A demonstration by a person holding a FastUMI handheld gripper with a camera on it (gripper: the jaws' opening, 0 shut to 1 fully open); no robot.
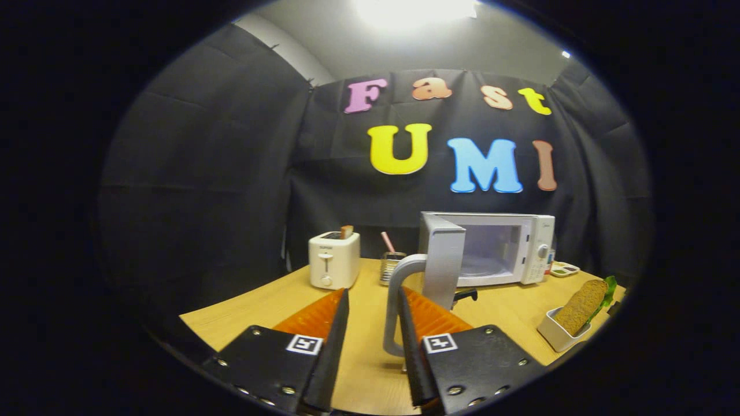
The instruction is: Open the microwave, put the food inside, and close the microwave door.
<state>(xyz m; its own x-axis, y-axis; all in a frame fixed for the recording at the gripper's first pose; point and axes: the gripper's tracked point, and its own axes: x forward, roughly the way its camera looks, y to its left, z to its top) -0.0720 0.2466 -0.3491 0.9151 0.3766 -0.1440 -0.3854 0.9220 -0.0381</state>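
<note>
At lower centre, the gripper (373, 306) holds its fingers apart around the door handle (395, 300) of the open microwave (491, 248).

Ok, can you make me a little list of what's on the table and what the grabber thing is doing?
microwave: white, at the back of the table, cavity showing
door: swung open toward the gripper
door handle: between the jaws, close to one of them
gripper: jaws open, not squeezing the handle
sandwich: leaning in a white dish, off to the side, not yet in the microwave
toaster: white, slice sticking out the top
table: wooden
</note>
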